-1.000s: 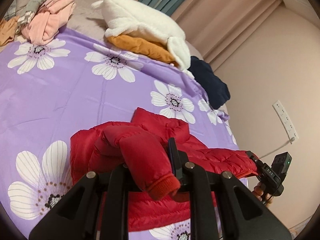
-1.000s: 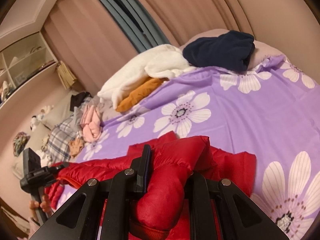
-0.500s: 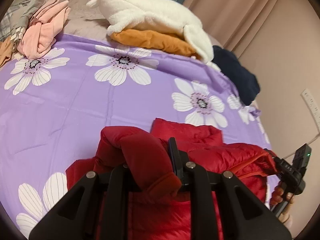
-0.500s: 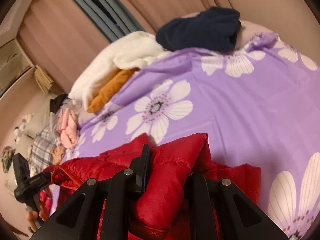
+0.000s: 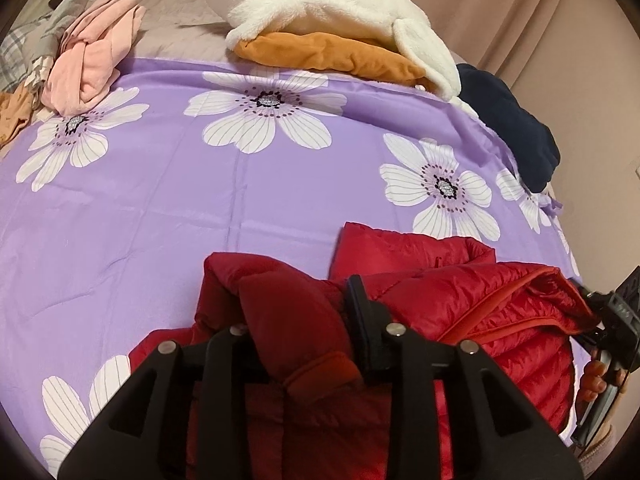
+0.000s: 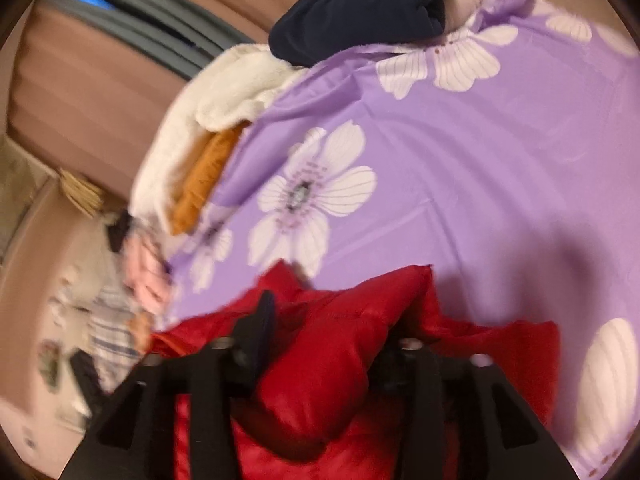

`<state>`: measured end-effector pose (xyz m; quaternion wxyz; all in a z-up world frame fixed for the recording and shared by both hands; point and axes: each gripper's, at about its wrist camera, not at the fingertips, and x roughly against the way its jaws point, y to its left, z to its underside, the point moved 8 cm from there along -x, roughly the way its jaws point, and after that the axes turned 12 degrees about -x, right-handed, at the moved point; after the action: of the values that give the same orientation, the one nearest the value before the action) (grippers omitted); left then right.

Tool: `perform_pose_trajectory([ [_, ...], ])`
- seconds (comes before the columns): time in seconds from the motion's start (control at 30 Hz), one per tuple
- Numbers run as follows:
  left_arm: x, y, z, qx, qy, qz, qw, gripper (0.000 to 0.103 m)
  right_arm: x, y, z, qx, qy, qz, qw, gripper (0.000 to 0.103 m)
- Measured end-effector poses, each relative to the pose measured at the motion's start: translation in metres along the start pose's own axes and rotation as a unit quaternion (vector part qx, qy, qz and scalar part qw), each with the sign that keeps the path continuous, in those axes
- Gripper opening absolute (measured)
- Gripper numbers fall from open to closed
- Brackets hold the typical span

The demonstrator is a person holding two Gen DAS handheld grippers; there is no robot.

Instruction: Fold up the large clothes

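**Sleeves coming free over the jacket**

Both jaws are opening: left gripper [image 5: 304,312] and right gripper [image 6: 332,328] each straddle a sleeve of the red jacket [image 5: 460,304], lying crosswise on the purple bedspread [image 5: 200,200] directly beneath

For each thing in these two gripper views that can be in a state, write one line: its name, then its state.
red jacket: partly folded on the bed, both sleeves brought in.
left gripper: jaws opening, sleeve between them.
right gripper: jaws opening, sleeve between them.
white fleece: folded, atop the orange garment.
navy garment: folded.
pink garment: bunched.
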<state>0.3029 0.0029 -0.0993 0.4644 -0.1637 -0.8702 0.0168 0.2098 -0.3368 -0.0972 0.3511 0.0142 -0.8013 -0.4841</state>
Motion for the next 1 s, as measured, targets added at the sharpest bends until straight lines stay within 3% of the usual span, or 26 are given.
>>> perform_pose_trajectory([
  [0.07, 0.003, 0.003, -0.001, 0.007, -0.003, 0.002, 1.0, 0.037, 0.007, 0.003, -0.006, -0.028, -0.004, -0.027, 0.999, 0.065],
  [0.17, 0.012, 0.007, -0.004, 0.017, -0.012, 0.004, 0.9998, 0.046, 0.013, 0.007, -0.012, -0.037, -0.017, -0.03, 0.999, 0.068],
  [0.27, 0.023, 0.014, -0.008, 0.022, -0.024, -0.011, 0.9994, 0.062, 0.025, 0.011, -0.016, -0.039, -0.033, -0.033, 0.998, 0.07],
  [0.33, 0.033, 0.023, -0.011, 0.025, -0.037, -0.044, 0.998, 0.087, 0.032, 0.012, -0.02, -0.041, -0.047, -0.031, 0.998, 0.075],
  [0.43, 0.051, 0.027, -0.015, 0.028, -0.058, -0.035, 0.9973, 0.086, 0.053, 0.011, -0.028, -0.036, -0.085, -0.013, 0.996, 0.077],
  [0.53, 0.067, 0.018, -0.012, -0.004, -0.068, -0.047, 0.9966, 0.086, 0.065, 0.018, -0.024, -0.008, -0.098, 0.001, 0.995, 0.077],
  [0.7, 0.082, -0.009, 0.004, -0.057, -0.074, -0.051, 0.9943, 0.086, 0.074, 0.047, 0.011, 0.124, -0.11, 0.055, 0.985, 0.077],
  [0.8, 0.082, -0.027, 0.024, -0.084, -0.062, -0.042, 0.9936, 0.085, 0.068, 0.062, 0.047, 0.225, -0.105, 0.099, 0.964, 0.077],
  [0.9, 0.077, -0.043, 0.05, -0.11, -0.046, -0.041, 0.992, 0.083, 0.059, 0.064, 0.082, 0.319, -0.115, 0.162, 0.927, 0.076],
  [1.0, 0.065, -0.054, 0.075, -0.134, -0.012, -0.042, 0.9901, 0.076, 0.049, 0.06, 0.103, 0.352, -0.101, 0.177, 0.914, 0.076],
])
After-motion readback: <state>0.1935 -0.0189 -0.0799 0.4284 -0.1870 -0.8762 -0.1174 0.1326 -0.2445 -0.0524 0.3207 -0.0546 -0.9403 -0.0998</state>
